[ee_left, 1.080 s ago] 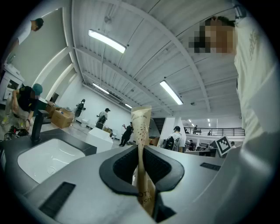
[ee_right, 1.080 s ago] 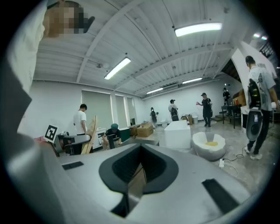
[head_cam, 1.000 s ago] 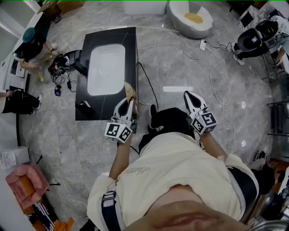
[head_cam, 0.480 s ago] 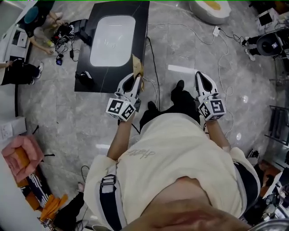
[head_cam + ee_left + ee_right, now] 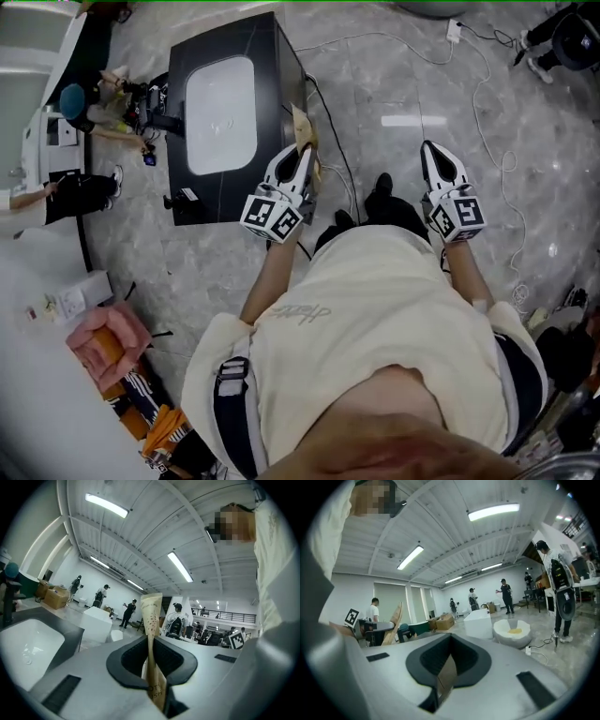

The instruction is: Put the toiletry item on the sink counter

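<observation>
The toiletry item is a flat tan sachet with printed dots, standing upright between the jaws of my left gripper, which is shut on it. In the left gripper view the sachet rises out of the left gripper with its top free. The black sink counter with a white basin lies just ahead and left of that gripper; the basin also shows at lower left. My right gripper hangs over the grey floor, shut and empty, as the right gripper view shows.
A person crouches by a tangle of cables left of the counter. A small black item lies at the counter's near corner. A white cable snakes over the floor on the right. A white block and round seat stand further off.
The counter has drawn closer to the left gripper and shifted in view as the person moved. Both grippers keep their poses, and the sachet stays held.
</observation>
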`<action>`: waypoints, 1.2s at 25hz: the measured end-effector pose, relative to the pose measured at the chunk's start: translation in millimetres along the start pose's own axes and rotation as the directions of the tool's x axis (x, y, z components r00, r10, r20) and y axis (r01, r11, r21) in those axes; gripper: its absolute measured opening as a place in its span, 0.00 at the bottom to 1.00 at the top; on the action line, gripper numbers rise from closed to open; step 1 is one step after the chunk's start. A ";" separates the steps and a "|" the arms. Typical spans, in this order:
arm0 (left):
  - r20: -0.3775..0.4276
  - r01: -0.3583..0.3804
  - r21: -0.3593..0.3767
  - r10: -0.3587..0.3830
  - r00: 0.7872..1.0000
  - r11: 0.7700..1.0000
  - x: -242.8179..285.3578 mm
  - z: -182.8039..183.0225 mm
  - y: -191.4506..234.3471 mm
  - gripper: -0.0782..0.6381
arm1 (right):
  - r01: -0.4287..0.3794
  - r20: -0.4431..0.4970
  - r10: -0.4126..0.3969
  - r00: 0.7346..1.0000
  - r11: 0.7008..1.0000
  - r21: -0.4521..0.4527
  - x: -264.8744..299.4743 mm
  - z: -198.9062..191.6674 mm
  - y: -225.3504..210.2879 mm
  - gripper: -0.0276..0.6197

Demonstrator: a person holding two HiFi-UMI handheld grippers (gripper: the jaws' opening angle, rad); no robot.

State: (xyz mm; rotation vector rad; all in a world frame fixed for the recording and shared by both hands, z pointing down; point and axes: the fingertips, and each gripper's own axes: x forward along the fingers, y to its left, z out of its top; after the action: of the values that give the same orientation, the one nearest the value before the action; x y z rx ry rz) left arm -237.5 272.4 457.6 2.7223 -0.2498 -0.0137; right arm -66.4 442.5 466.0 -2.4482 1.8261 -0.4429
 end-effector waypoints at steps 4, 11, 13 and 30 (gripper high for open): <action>0.012 -0.045 -0.061 0.046 0.999 0.997 58.3 10.5 -0.8 0.16 | 0.025 0.047 -0.024 0.999 1.000 -0.018 18.2 15.3 -53.9 0.03; -0.013 -0.090 -0.013 0.090 0.996 0.996 129.4 13.2 0.3 0.16 | -0.049 0.072 0.054 0.996 0.996 -0.068 60.3 27.8 -113.7 0.03; -0.010 -0.116 -0.078 0.115 0.993 0.990 141.0 11.5 0.0 0.16 | -0.064 0.057 0.067 0.996 0.997 -0.042 63.0 22.9 -125.3 0.03; -0.040 -0.082 -0.081 0.079 0.996 0.993 234.4 10.9 18.1 0.16 | -0.072 -0.006 0.072 0.997 0.997 0.006 106.8 12.5 -182.0 0.03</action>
State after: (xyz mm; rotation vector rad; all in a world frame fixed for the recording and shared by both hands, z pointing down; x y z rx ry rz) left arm -10.5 210.4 461.0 2.6253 -0.3406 0.0477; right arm 133.8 394.3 513.8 -2.3713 1.9050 -0.4517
